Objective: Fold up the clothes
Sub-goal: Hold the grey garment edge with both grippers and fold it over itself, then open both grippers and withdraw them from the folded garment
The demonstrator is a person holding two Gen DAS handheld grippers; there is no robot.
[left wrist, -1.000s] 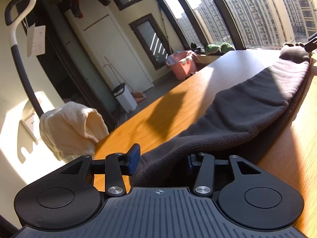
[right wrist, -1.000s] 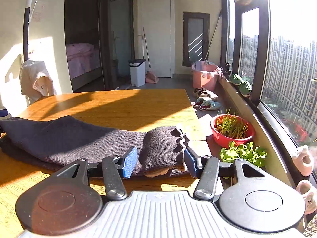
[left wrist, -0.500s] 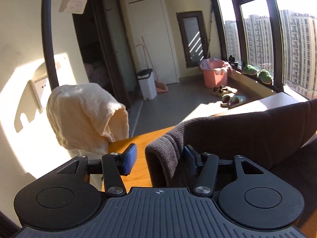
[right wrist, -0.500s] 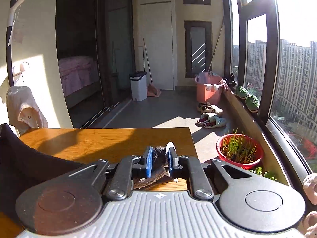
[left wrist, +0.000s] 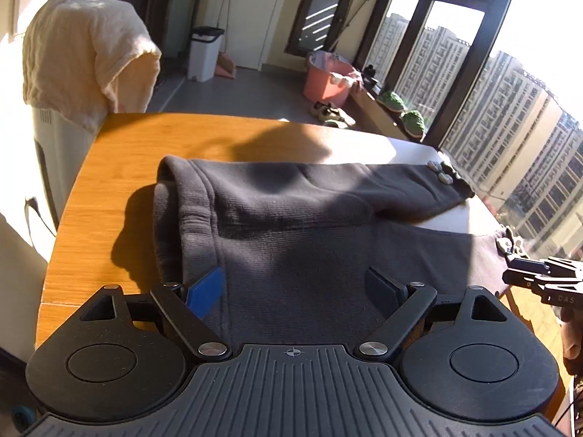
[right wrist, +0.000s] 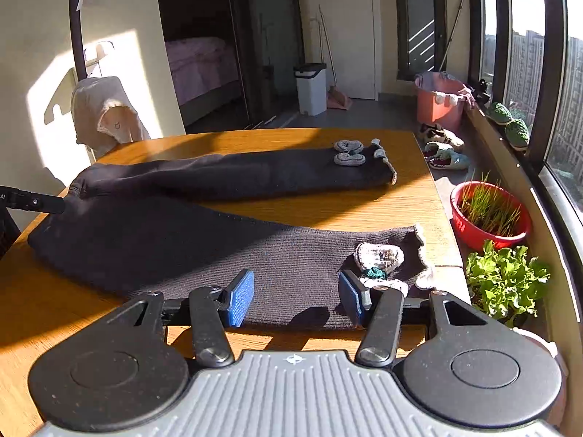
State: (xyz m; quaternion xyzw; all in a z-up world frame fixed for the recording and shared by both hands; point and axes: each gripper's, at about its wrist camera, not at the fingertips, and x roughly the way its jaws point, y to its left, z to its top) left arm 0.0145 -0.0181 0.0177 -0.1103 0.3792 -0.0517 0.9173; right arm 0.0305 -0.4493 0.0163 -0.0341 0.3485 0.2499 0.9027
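Lying spread on the wooden tabletop: dark knit trousers, waistband toward its left edge, two legs splayed toward its right edge, long axis left-right. Left gripper over waistband, jaws apart; right gripper over near cuff, jaws apart. Likely next: near leg laid onto far leg.

You let go with both tools. Your right gripper, which was clamped on the cuff of the dark knit trousers half a second ago, stood with its blue pads spread wide over the near leg. Your left gripper opened too, above the waistband end. The trousers, lifted and draped before, lay flat on the wooden table, the two legs splayed apart in a V.
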